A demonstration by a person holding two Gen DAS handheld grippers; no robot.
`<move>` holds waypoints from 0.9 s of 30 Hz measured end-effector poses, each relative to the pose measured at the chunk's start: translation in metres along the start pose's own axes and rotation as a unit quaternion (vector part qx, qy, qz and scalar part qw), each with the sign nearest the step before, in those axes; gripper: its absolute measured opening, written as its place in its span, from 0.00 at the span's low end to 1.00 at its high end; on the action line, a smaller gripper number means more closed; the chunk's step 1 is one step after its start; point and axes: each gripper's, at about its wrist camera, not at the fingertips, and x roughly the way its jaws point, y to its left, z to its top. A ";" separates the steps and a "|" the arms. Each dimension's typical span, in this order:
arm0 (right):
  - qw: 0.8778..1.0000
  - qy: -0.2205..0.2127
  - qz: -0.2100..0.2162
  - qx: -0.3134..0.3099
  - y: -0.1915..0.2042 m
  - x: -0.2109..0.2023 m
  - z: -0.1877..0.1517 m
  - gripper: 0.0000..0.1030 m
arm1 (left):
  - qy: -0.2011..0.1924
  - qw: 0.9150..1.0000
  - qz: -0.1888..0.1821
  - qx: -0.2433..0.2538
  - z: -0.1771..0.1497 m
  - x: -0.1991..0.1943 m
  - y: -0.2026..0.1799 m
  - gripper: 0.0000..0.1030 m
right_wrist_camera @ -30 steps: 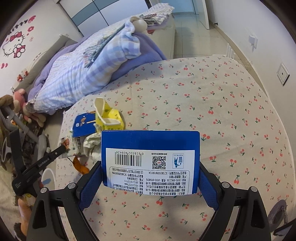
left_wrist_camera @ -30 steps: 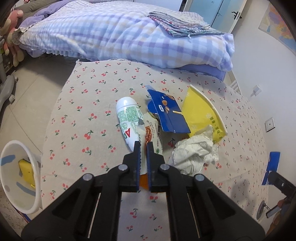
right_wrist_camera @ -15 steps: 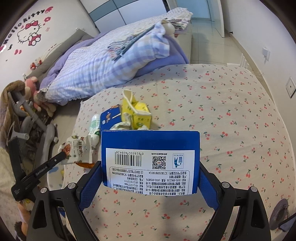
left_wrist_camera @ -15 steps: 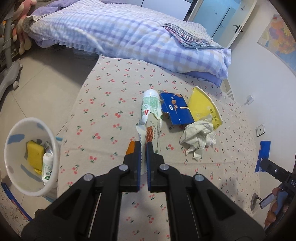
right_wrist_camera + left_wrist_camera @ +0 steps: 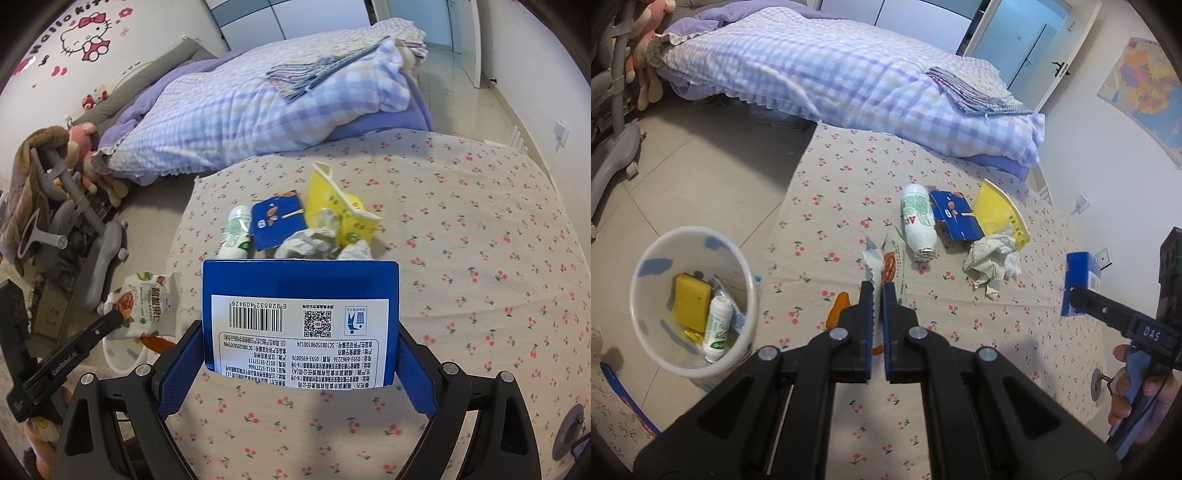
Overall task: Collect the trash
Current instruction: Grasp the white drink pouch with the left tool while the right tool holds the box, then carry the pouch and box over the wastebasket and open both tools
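My left gripper (image 5: 877, 295) is shut on a white snack wrapper (image 5: 886, 264) and holds it above the cherry-print cloth; the wrapper also shows in the right wrist view (image 5: 146, 304). My right gripper (image 5: 299, 350) is shut on a blue box (image 5: 301, 317), seen from the left wrist view (image 5: 1080, 282) at the right. On the cloth lie a white bottle (image 5: 918, 225), a blue carton (image 5: 955, 216), a yellow carton (image 5: 997, 214) and crumpled paper (image 5: 991, 258). A white bin (image 5: 692, 302) with trash stands on the floor at the left.
A bed with a checked quilt (image 5: 849, 81) lies behind the cloth-covered table (image 5: 997, 332). A grey stroller base (image 5: 613, 147) and plush toys stand at far left. An orange scrap (image 5: 836, 310) lies on the cloth beside my left fingers.
My left gripper has lifted the wrapper off the pile and drawn back to the left, bringing the bin into view. My right gripper holds the blue box and has drawn back a little.
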 end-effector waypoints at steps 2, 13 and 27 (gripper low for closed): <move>1.000 0.003 0.003 -0.008 0.012 0.005 -0.001 0.92 | -0.005 1.000 0.003 -0.007 0.001 -0.006 0.012 0.05; 0.999 0.017 0.022 -0.046 0.074 0.031 -0.004 0.92 | -0.020 0.998 0.036 -0.042 -0.001 -0.033 0.073 0.05; 0.995 0.037 0.038 -0.087 0.138 0.067 -0.009 0.92 | -0.030 0.990 0.096 -0.100 -0.012 -0.049 0.161 0.05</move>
